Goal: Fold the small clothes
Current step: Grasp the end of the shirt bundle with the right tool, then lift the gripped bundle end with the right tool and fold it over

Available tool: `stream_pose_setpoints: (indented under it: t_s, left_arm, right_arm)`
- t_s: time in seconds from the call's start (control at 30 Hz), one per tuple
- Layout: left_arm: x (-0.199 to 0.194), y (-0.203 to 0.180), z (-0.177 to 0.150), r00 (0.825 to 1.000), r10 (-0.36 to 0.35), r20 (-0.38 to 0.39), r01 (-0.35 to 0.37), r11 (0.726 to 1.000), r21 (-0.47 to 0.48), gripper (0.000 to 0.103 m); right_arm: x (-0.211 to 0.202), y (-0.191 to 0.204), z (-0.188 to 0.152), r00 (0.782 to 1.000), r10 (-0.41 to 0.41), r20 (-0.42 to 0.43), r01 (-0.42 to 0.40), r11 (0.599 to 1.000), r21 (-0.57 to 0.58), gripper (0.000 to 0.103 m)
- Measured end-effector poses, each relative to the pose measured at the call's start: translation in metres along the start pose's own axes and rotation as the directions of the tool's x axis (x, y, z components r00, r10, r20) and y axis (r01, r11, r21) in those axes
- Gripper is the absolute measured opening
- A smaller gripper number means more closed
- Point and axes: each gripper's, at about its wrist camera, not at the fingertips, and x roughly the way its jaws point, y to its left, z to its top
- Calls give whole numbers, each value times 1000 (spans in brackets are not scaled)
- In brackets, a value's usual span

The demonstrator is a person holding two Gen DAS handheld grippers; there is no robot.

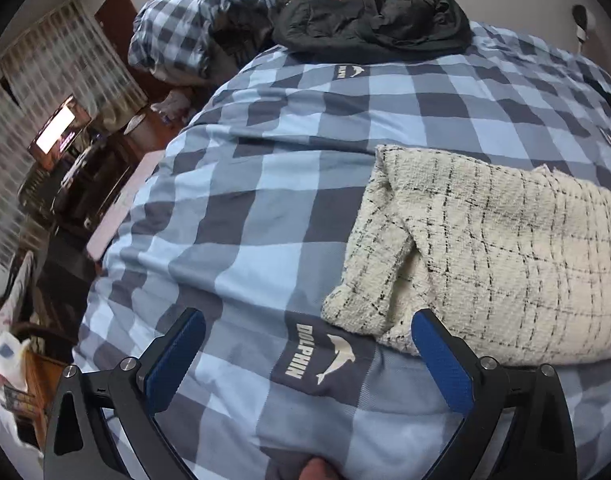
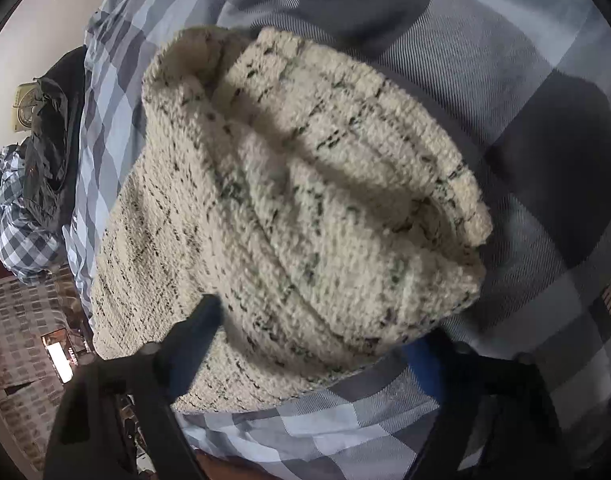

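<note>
The left claw [image 1: 308,344] is hovering spread over the blue checked bed cover [image 1: 265,208] while the right claw [image 2: 317,344], jaws apart around a raised fold of the cream black-flecked knit garment [image 2: 305,184], is seemingly mid-fold and next needing to lay it flat.

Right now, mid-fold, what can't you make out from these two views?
- Right gripper: right wrist view, motion blur and the cream knit garment hide whether it grips.
- Garment's right side: left wrist view, cut off by the frame edge.
- Black jacket: far, crumpled, shape unclear.
- Left gripper: open, empty.

Cream garment [image 1: 497,248]: nubby, rough knit cloth. Checked bedcover [image 1: 265,208]: smooth matt twill cloth. Black jacket [image 1: 377,20]: slightly glossy.
</note>
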Motion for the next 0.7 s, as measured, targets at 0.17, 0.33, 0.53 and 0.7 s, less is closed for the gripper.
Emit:
stream_pose_setpoints:
  t_s: [0.17, 0.33, 0.53, 0.7]
  left_arm:
    - [-7, -2, 1, 994, -109, 30, 110, 994, -10, 103]
    - [-16, -12, 2, 990, -120, 71, 118, 992, 33, 103]
    - [-21, -12, 4, 983, -139, 116, 137, 990, 22, 103]
    - [-30, -13, 5, 970, -183, 161, 185, 983, 3, 103]
  right_arm:
    - [-14, 1, -8, 997, -16, 72, 18, 999, -33, 45]
    - [-28, 13, -18, 988, -32, 154, 47, 994, -94, 31]
    - [-52, 4, -31, 980, 47, 195, -32, 996, -77, 27]
    - [-69, 3, -45, 968, 127, 217, -107, 989, -100, 25]
